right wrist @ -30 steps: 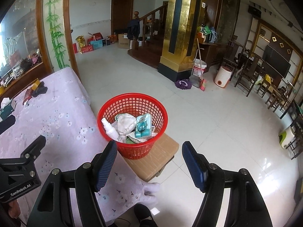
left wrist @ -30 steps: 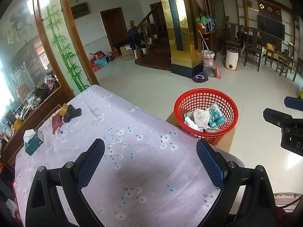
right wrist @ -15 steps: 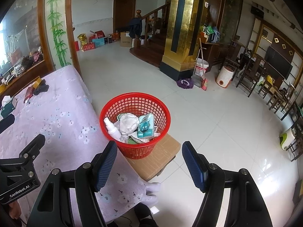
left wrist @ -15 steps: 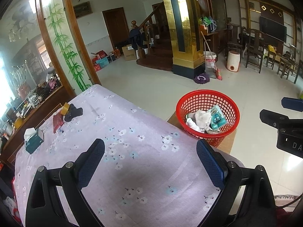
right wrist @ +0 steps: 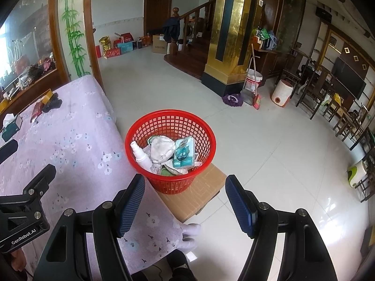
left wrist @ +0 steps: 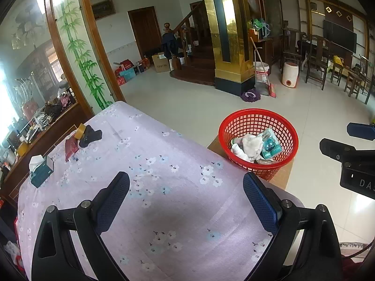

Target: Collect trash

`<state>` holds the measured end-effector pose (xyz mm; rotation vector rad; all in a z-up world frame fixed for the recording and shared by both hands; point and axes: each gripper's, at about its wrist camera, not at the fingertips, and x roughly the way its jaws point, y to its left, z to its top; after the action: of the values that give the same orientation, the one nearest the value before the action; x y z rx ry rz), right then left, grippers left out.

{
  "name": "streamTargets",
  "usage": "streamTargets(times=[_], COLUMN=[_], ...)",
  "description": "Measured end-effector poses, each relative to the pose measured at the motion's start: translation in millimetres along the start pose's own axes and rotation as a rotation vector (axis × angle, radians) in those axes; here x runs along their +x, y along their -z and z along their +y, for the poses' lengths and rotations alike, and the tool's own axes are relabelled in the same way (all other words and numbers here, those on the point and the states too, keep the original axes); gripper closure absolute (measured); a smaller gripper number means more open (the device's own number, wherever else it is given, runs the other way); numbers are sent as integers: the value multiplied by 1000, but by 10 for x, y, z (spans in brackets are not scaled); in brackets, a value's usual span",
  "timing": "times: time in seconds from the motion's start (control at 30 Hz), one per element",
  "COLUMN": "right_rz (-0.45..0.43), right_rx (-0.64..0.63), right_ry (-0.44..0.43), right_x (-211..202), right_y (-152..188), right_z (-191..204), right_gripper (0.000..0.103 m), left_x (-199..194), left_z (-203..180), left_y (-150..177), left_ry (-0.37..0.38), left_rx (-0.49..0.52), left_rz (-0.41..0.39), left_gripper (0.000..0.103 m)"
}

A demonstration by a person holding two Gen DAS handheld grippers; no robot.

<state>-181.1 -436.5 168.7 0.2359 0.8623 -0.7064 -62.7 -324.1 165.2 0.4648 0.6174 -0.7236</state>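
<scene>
Tiled living room with a gold pillar point(left wrist: 228, 30), wooden staircase and dark wooden chairs in back. Lilac flowered cloth covers the counter point(left wrist: 150, 164); far end of it carries a teal tissue box point(left wrist: 41, 169), a tape roll point(left wrist: 79, 131), a dark cloth item point(left wrist: 90, 136) touching the tape, and a red packet point(left wrist: 71, 145) just beside them.

Red basket point(right wrist: 170, 149) sits on a cardboard box point(right wrist: 196, 195) just off the counter's edge, on the floor side. Trash already in the basket: white spray bottle point(right wrist: 140, 155) leaning at its left wall, crumpled whitish wad point(right wrist: 162, 149) in the middle, teal cartoon-print packet point(right wrist: 184, 153) to the right, some paper scraps under them.

Left gripper point(left wrist: 186, 202) hangs over the bare cloth, fingers point(left wrist: 112, 201) spread wide, nothing between them. Right gripper point(right wrist: 185, 205) hangs above the counter corner and box, near the basket's front side, fingers point(right wrist: 240, 206) spread wide too, nothing held. Each gripper's body shows at the edge of the other's view.
</scene>
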Motion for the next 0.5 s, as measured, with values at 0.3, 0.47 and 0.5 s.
streamTargets(times=[0.3, 0.47, 0.5], right_rz=[10, 14, 16], right_rx=[3, 2, 2], right_ry=[4, 3, 2], right_x=[31, 49, 56], right_y=[-8, 0, -2], right_z=[8, 17, 19], right_gripper=[28, 28, 28], left_x=[9, 13, 15], left_z=[-8, -13, -15], left_y=[-5, -5, -5], left_ry=[8, 5, 5], left_rx=[-1, -4, -5], left_rz=[1, 4, 5], left_gripper=[6, 6, 6])
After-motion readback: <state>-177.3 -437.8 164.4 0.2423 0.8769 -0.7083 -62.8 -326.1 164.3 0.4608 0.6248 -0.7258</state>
